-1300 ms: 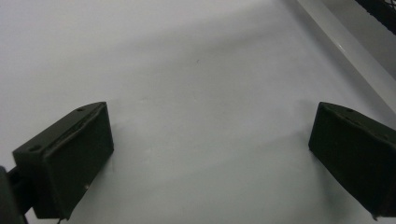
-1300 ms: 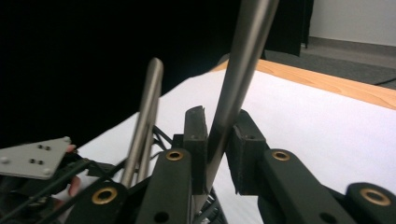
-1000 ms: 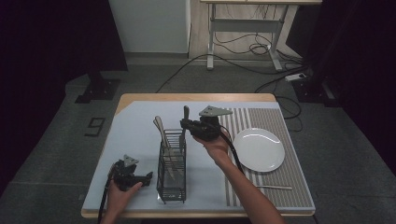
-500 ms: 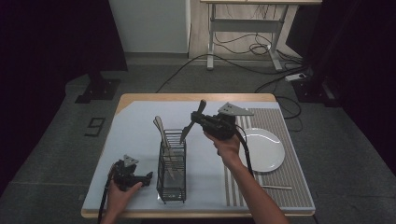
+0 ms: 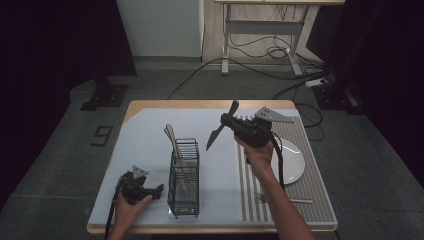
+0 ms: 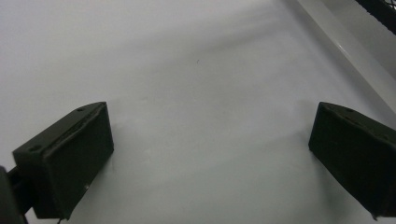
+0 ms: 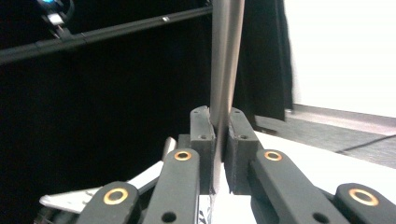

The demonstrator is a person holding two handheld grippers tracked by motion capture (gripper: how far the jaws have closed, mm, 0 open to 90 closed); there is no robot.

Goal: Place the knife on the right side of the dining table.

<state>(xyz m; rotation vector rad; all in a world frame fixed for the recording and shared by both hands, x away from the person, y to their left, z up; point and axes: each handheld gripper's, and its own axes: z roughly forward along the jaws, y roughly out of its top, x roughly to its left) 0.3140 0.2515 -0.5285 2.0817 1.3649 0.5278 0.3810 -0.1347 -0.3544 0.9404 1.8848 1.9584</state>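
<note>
Since the earlier frames, the right tongs (image 5: 231, 121) are being carried away from the wire cutlery caddy (image 5: 184, 176) toward the striped mat (image 5: 305, 200), with a knife (image 5: 222, 126) lifted clear of the caddy and tilted, its tip pointing down-left and its handle up-right. In the right gripper view the tongs (image 7: 217, 140) are being kept clamped shut on the knife (image 7: 226, 56), the flat metal pinched between both jaws. The left tongs (image 5: 156, 189) are being rested low on the surface (image 5: 145, 145), just left of the caddy; in the left gripper view the jaws are being held wide apart with nothing between them, over bare white surface (image 6: 196, 93).

The step in hand is judged to be the transfer of the knife from the caddy toward the place setting, where a white plate (image 5: 295, 162) is lying on the mat. Another utensil, possibly a spoon (image 5: 172, 140), is being left standing in the caddy. A thin item (image 5: 295, 201) lies near the mat's front edge; what it is cannot be told.

The next move is being called for as a lowering and levelling of the knife beside the plate before the jaws are released.
</note>
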